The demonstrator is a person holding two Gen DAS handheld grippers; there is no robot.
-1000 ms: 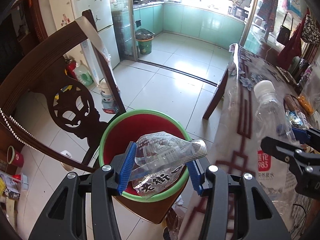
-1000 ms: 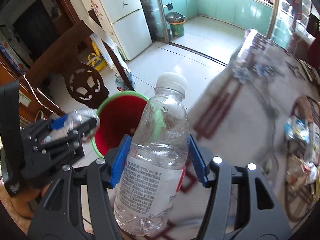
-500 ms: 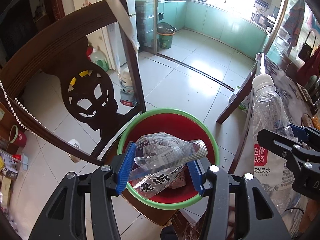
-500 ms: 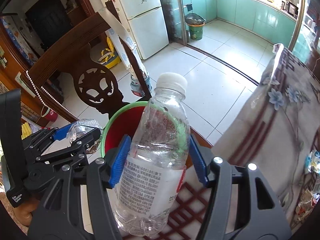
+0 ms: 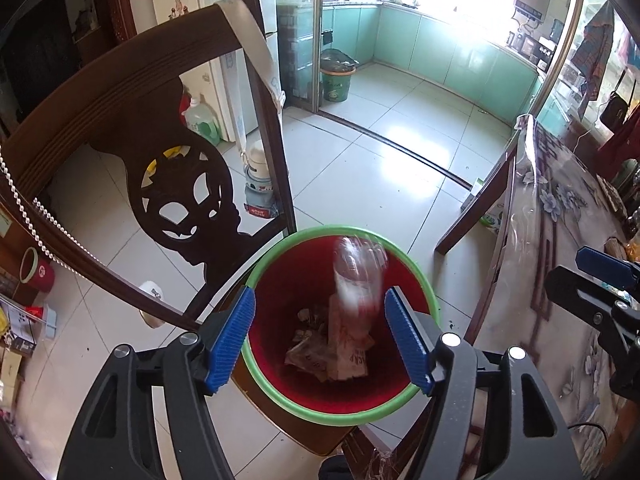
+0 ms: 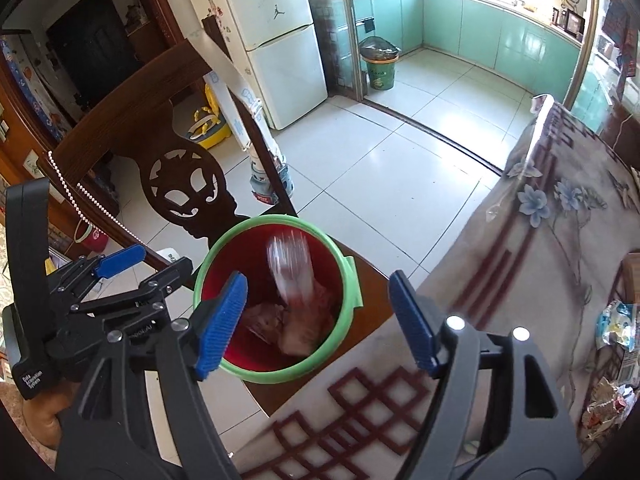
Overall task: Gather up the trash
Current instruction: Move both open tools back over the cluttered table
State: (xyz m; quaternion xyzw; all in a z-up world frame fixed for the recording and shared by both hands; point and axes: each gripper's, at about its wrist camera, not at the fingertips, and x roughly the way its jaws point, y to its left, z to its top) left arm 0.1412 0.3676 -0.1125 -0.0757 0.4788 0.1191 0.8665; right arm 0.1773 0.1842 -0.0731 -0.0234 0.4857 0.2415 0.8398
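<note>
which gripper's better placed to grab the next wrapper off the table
Right, probably. The right gripper is open and empty beside the table, where wrappers lie at its right. The left gripper, also open, sits over the red bin, farther from them.

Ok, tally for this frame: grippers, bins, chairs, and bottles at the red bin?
Grippers: 2, left gripper and right gripper, both open
Bins: 2, red bin and kitchen bin
Chairs: 1, chair
Bottles: 1, blurred bottle
Total: 6
</note>
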